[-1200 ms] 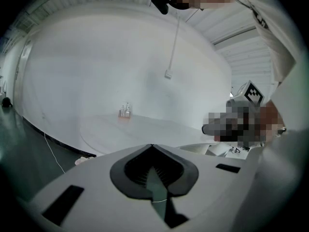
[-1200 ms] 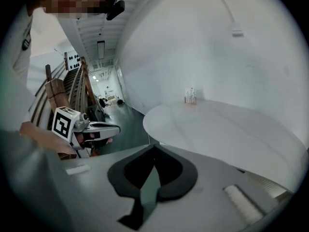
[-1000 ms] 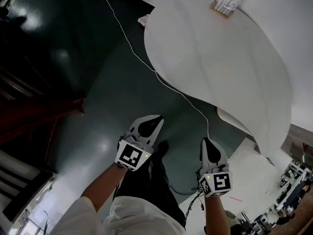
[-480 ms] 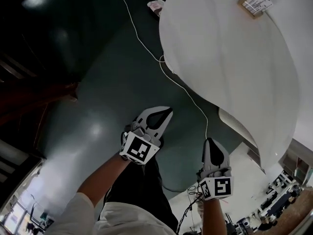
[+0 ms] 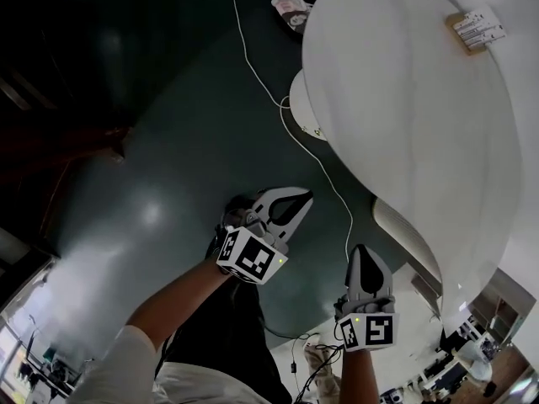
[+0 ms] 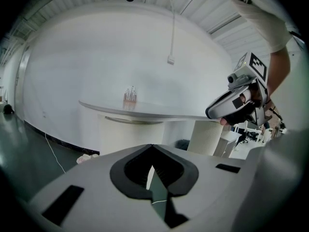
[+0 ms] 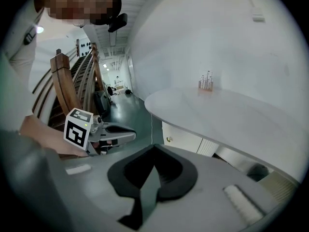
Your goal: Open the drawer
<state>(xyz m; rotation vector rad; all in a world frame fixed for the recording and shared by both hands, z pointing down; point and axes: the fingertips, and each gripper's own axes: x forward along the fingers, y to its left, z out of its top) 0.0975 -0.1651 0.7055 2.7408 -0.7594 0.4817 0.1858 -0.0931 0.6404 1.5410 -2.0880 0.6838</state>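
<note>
Pressed together, empty: left tool (image 5: 301, 200), right tool (image 5: 365, 252). Under desk (image 7: 217, 110), drawer knob (image 7: 169, 139) well apart; closed tips would likely slip off.

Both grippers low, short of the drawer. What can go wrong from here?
1. The left gripper and the right gripper are both shut and empty. One must open before it reaches the knob, or it will likely just bump it.
2. The tabletop overhangs the knobbed front, so a gripper could hit its rim.
3. The white cable trails across the floor toward the right gripper and could snag.
</note>
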